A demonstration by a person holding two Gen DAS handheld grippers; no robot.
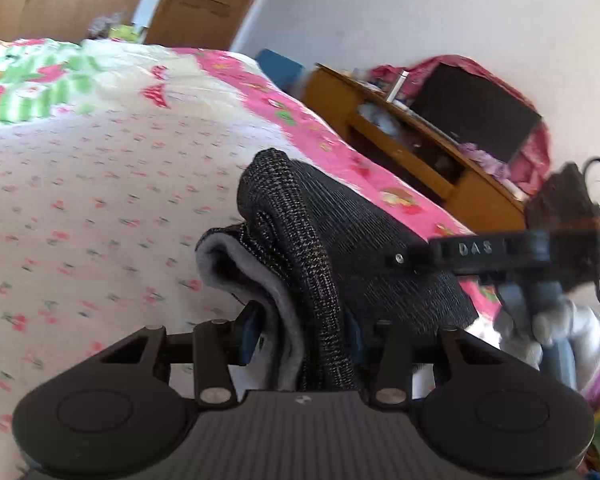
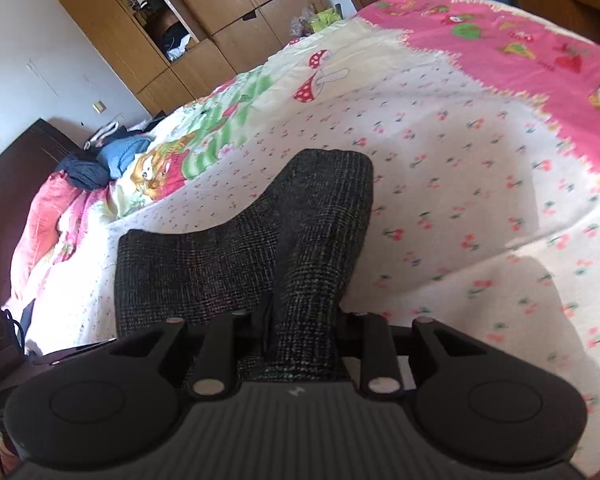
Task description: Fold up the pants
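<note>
1. The left gripper [image 1: 300,344] is pinching a bunched edge of the pants [image 1: 320,240]; dark checked cloth and its grey lining fill the gap between the jaws at 6 o'clock in the left wrist view.
2. The right gripper [image 2: 300,336] is likewise clamped on a ridge of the pants [image 2: 260,240], which rises from 6 o'clock toward 12 in its own view.
3. Between the two holds the garment is lifted, draping above the bedspread [image 2: 480,180], with one panel spreading toward 9 o'clock in the right view.
4. To do this fold well, I judge both grips should travel level and together, keeping the cloth taut so the carried edge lands square and the lining stays tucked inside.
5. The right gripper, seen at 3 o'clock in the left view, carries raised letters reading "DAS". No other writing is legible; the cabinet [image 1: 400,140] beyond shows none.
</note>
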